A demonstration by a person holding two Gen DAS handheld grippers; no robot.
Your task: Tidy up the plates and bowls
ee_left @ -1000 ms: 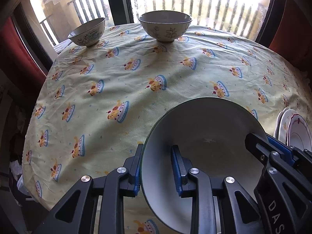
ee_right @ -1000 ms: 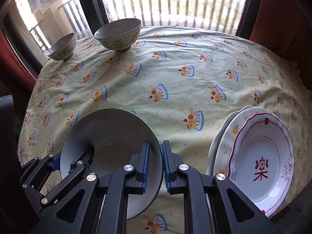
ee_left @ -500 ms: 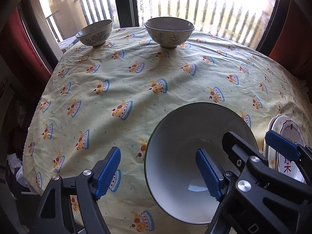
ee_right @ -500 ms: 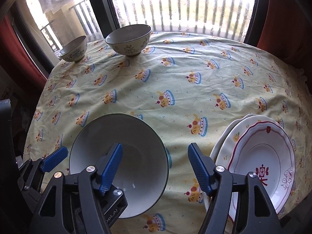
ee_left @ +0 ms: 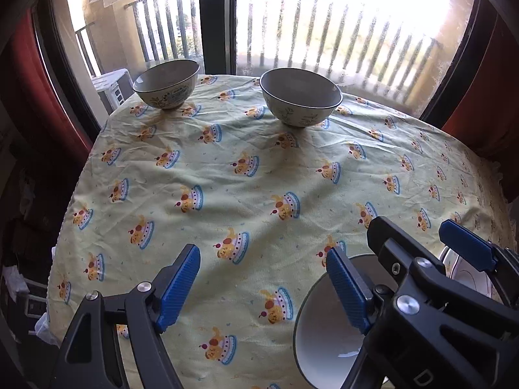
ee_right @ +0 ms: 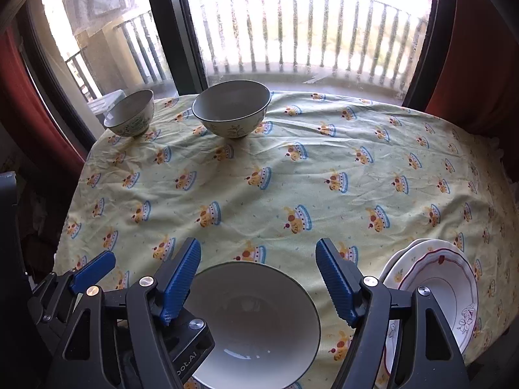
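Observation:
A large grey bowl with a dark green rim (ee_right: 256, 321) rests on the tablecloth at the near edge; it also shows in the left wrist view (ee_left: 327, 334). My left gripper (ee_left: 262, 285) is open and empty, left of the bowl. My right gripper (ee_right: 258, 283) is open, straddling the bowl's far rim without gripping. Two patterned bowls stand at the far side: a larger one (ee_right: 232, 108) (ee_left: 300, 97) and a smaller one (ee_right: 129, 116) (ee_left: 167, 82). A stack of plates (ee_right: 436, 295) lies near right.
The table carries a yellow cloth with crown prints (ee_right: 292, 175). Behind it are a window with a dark frame (ee_right: 172, 26), balcony railing, and red curtains at both sides (ee_right: 480, 48). The table edge falls off on the left.
Both grippers let go of the large bowl's rim, opened wide and drew back. The bowl now rests on the cloth.

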